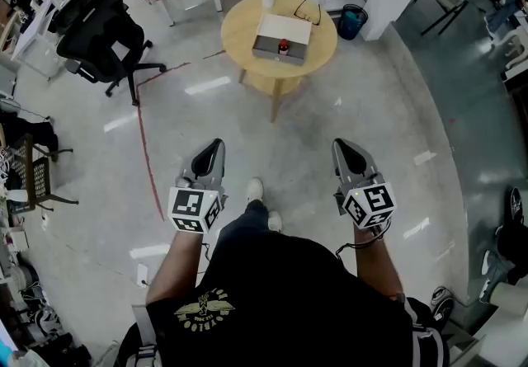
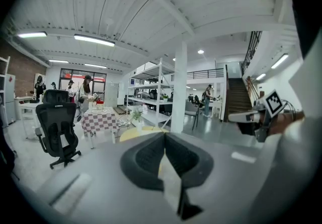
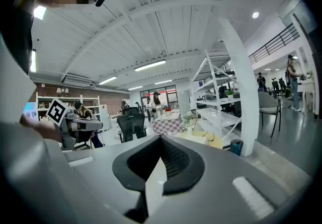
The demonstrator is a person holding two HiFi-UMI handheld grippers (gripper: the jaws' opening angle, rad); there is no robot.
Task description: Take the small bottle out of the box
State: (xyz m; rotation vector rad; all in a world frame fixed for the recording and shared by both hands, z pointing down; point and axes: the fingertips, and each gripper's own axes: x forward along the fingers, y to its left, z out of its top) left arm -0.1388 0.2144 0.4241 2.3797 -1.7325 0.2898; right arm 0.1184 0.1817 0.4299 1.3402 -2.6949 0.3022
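While both are closed on nothing, left gripper and right gripper hang well apart from the box. Red-capped small bottle stands inside it.

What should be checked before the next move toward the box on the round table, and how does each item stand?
1. Small bottle located: ok, red-capped, at the near side of the box.
2. Left gripper empty: ok, jaws together with nothing between them.
3. Right gripper empty: ok, jaws together with nothing between them.
4. A gripper opened for the grasp: not ok, both are shut.
5. Round table within reach: not ok, open floor lies between it and the grippers.
6. Bottle free to lift out: cannot tell, too small in the head view.
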